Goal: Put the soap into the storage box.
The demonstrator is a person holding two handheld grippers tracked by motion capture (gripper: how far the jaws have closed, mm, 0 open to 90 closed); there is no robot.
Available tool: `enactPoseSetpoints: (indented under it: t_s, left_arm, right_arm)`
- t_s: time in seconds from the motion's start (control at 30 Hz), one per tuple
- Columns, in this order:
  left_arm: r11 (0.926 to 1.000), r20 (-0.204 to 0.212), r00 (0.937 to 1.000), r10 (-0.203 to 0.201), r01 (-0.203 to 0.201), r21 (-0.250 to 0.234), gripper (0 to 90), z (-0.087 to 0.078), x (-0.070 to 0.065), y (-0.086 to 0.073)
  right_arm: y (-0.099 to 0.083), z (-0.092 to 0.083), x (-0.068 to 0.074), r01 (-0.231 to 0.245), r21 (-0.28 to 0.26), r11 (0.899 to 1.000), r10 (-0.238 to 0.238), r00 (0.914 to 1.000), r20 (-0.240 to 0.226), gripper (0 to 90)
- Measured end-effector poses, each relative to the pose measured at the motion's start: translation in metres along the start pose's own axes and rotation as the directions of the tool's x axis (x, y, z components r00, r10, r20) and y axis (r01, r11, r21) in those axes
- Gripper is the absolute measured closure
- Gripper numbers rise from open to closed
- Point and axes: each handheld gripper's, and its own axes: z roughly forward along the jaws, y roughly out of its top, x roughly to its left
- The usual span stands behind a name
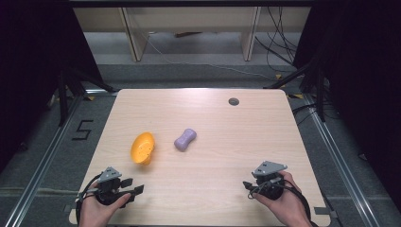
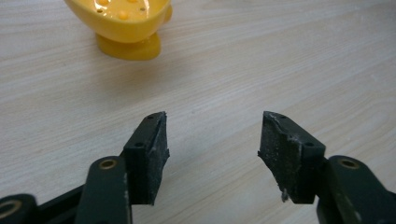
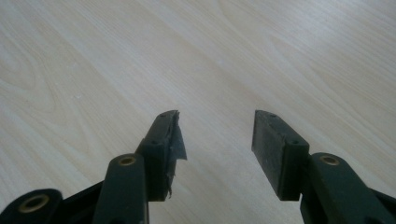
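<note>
Left gripper [image 1: 135, 190] rests at the near left corner of the bench [image 1: 227, 137], jaws apart and empty. Just beyond it a yellow perforated bowl [image 1: 143, 147] lies tipped on its side; a purple dumbbell-shaped piece [image 1: 185, 139] lies near the bowl, apart from it. Right gripper [image 1: 247, 185], jaws likewise apart, grips nothing.

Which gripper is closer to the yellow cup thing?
Left. The left gripper sits just below the yellow cup, near the table's front edge. The right gripper is far off to the cup's right.
</note>
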Motion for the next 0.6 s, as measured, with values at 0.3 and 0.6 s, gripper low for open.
enactPoseSetpoints:
  t_s: [0.3, 0.6]
  left_arm:
    - [0.9968, -0.036, 0.9965, 0.076, -0.077, -0.024, 38.5, -0.004, -0.013, 0.031]
    - [0.9884, -0.069, 0.9916, 0.109, -0.101, 0.114, 38.5, 0.009, -0.019, 0.084]
  right_arm:
    - [0.001, -0.001, 0.001, -0.009, 0.014, 1.000, 0.009, 1.0000, 0.001, 51.0]
    - [0.000, 0.001, 0.000, -0.005, 0.014, 1.000, 0.005, 1.0000, 0.002, 50.5]
